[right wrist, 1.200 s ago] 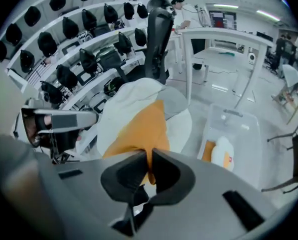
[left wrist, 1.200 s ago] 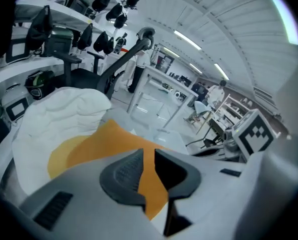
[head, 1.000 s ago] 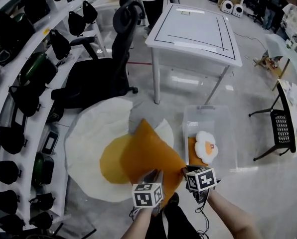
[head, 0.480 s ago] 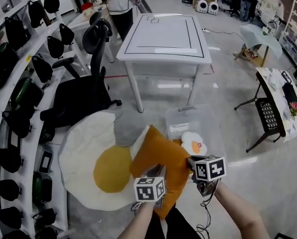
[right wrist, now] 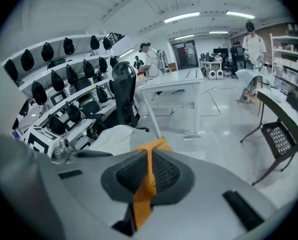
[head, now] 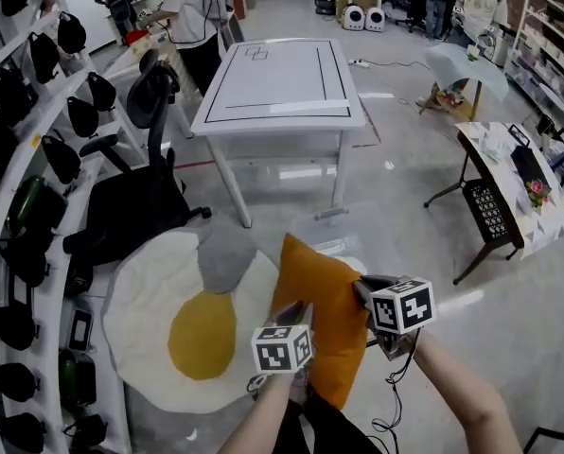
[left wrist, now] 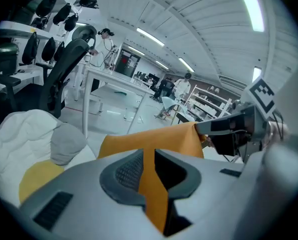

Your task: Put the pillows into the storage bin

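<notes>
Floor (head: 405,197) holds a storage bin (head: 331,227) partly behind orange pillow (head: 325,324).

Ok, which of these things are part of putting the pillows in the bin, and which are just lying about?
Job in hand: orange pillow, pinched by left gripper and right gripper; clear storage bin; grey pillow, probably next.

Lying about: fried-egg mat; white table; office chair.

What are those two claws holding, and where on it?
Both hold the orange pillow by its fabric: the left gripper pinches an edge, the right gripper a corner.
</notes>
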Tool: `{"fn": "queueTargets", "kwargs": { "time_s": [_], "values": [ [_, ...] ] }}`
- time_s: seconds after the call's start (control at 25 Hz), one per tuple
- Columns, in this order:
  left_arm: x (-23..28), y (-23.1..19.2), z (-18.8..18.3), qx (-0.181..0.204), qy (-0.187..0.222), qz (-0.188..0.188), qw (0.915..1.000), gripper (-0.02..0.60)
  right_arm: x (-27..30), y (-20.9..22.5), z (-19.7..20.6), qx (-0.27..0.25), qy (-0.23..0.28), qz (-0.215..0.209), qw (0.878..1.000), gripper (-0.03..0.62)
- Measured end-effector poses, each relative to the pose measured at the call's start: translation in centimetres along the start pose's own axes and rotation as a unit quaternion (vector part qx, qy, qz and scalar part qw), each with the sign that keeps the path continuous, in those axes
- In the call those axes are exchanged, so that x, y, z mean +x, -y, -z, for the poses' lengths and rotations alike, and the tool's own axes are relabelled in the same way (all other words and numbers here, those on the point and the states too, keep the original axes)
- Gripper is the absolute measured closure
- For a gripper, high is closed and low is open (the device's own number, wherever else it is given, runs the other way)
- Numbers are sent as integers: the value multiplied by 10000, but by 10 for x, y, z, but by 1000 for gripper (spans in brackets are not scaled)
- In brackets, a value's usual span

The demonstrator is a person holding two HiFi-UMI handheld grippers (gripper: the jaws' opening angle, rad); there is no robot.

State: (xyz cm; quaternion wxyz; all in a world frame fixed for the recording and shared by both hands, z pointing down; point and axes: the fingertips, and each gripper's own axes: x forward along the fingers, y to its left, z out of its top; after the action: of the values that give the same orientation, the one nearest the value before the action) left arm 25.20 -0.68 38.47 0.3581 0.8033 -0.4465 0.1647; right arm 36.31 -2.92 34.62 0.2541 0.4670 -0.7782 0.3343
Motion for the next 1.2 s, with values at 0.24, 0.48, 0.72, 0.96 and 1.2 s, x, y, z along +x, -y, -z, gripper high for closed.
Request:
{"fn": "queueTargets", "kwargs": {
  "time_s": [0.24,0.48,0.72,0.96,1.2],
  "values": [
    [11,18,-16,117,58,147,9998,512,-21,35,-31,-38,251,322,9992,576],
    [24,26,-31,130,80,262,9995,512,-32,57,-64,-156,352,454,9982,574],
    [32,23,-44,95,103,309,9994,512,-40,72,-89,-247,403,566,9973,574],
    [39,21,-54,57,123,346,9993,512,-45,93,-104,-214,414,770,9959,574],
    [47,19,-59,46,85,385,9992,512,-46,112,-116,-98,449,896,9949,574]
  ]
}}
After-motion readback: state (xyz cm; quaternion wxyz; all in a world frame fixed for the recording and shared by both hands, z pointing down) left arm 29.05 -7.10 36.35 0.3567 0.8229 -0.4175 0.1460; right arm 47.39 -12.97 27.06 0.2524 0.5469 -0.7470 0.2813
